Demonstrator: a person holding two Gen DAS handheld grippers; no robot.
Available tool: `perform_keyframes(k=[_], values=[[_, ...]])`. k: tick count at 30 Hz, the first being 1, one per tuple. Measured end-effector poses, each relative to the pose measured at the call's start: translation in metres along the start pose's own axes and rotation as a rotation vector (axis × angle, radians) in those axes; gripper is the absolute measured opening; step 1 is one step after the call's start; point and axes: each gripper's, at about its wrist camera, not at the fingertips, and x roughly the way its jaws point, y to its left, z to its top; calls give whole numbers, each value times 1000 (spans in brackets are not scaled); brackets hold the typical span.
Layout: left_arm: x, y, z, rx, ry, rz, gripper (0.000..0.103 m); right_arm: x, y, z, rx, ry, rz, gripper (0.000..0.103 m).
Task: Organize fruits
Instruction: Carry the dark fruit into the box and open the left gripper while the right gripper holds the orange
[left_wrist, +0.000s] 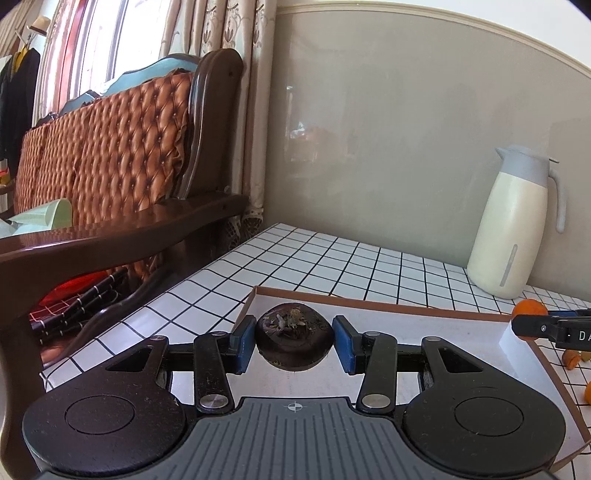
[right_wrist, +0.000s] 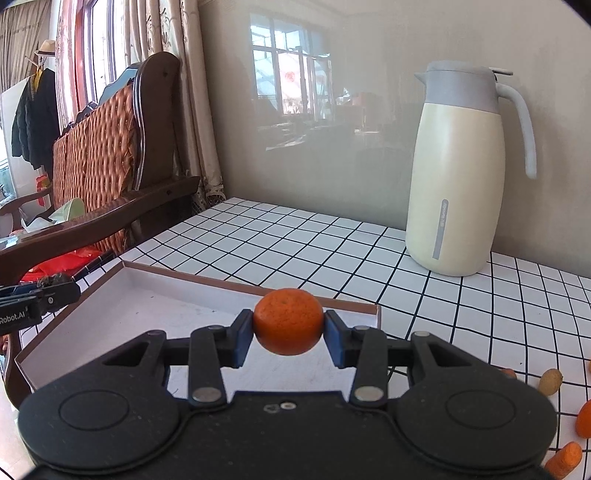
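Observation:
My left gripper (left_wrist: 294, 341) is shut on a dark purple mangosteen (left_wrist: 293, 338) with a dried calyx on top, held above the near left corner of a shallow white box with brown edges (left_wrist: 436, 332). My right gripper (right_wrist: 288, 338) is shut on an orange tangerine (right_wrist: 288, 322) and holds it above the right end of the same box (right_wrist: 122, 317). The right gripper and its tangerine (left_wrist: 529, 309) show at the right edge of the left wrist view. The left gripper's fingers (right_wrist: 44, 291) show at the left edge of the right wrist view.
A cream and grey thermos jug (right_wrist: 460, 173) stands at the back right on the white tiled table (right_wrist: 295, 243). Several small orange and yellow fruits (right_wrist: 550, 382) lie on the table right of the box. A wooden sofa (left_wrist: 110, 155) stands left of the table.

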Motion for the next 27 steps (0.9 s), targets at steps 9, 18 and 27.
perform_keyframes(k=[9,18,27], values=[[-6,-10,0,32,-76,36,103,-8,-8,5,11,-95,-84,97],[-10,-10,-4,31,-62,19,103,-7,-12,1,31,-79,-66,97],[-21,-21,-5,44,-69,5,103,-22,-7,0,3,-145,-128,97]])
